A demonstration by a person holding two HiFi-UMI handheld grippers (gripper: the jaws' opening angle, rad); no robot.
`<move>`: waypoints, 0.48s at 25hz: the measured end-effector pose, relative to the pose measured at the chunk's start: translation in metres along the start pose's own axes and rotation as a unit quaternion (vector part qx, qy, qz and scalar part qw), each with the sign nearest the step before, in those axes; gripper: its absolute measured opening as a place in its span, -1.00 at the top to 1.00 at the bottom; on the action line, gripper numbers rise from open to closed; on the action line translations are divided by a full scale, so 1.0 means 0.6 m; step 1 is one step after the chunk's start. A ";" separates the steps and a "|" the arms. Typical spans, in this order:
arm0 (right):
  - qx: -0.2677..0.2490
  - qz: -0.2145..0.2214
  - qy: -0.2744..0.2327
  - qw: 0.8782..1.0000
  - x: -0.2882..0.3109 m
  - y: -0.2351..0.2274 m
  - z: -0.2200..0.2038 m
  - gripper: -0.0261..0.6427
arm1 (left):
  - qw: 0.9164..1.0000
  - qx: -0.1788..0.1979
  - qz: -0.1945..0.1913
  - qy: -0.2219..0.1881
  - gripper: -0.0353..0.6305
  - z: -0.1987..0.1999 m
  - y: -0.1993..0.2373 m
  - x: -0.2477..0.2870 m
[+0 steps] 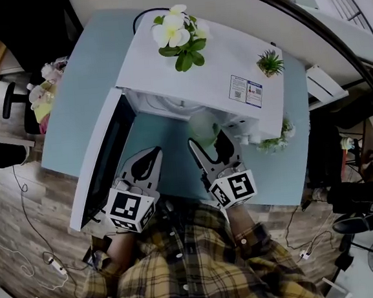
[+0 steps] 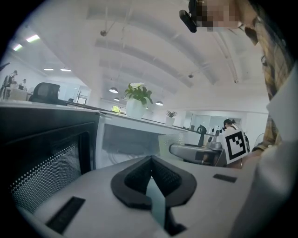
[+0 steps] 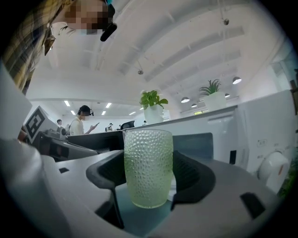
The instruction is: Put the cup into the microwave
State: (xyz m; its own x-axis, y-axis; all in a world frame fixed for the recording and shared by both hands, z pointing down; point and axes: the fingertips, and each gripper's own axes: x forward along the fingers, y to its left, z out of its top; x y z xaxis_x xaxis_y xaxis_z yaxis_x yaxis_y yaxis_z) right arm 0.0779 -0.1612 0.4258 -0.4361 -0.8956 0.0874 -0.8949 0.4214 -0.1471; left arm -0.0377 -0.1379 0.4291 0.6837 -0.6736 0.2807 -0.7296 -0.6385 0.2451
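The right gripper [image 1: 209, 143] jaws grasp the upright green cup [image 3: 148, 167] at the open microwave [image 1: 218, 64] mouth. The left gripper [image 1: 147, 158] jaws are clenched, empty, beside the door [image 1: 100, 165].

Head view steeply down over the microwave [image 1: 218, 61]; both gripper views low, close, toward its open front.

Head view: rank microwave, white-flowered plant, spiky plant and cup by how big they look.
1. microwave
2. white-flowered plant
3. cup and spiky plant look about alike; the right gripper partly hides the cup, so I won't rank them.
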 end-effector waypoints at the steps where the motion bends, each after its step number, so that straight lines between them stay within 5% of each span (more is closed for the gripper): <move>1: -0.003 0.000 -0.001 1.000 0.004 0.001 -0.004 -0.05 | 1.000 -0.001 0.000 0.000 0.93 -0.003 0.001 0.000; 12: -0.023 -0.009 0.009 1.000 0.059 -0.008 -0.045 -0.05 | 1.000 -0.011 -0.001 0.005 0.93 -0.023 0.006 -0.001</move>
State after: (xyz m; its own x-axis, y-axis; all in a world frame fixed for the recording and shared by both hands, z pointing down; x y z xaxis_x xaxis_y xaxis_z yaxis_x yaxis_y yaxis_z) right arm 0.0639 -0.1912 0.4563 -0.4214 -0.9005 0.1069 -0.9056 0.4118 -0.1010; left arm -0.0409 -0.1343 0.4425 0.6854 -0.6685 0.2886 -0.7281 -0.6320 0.2654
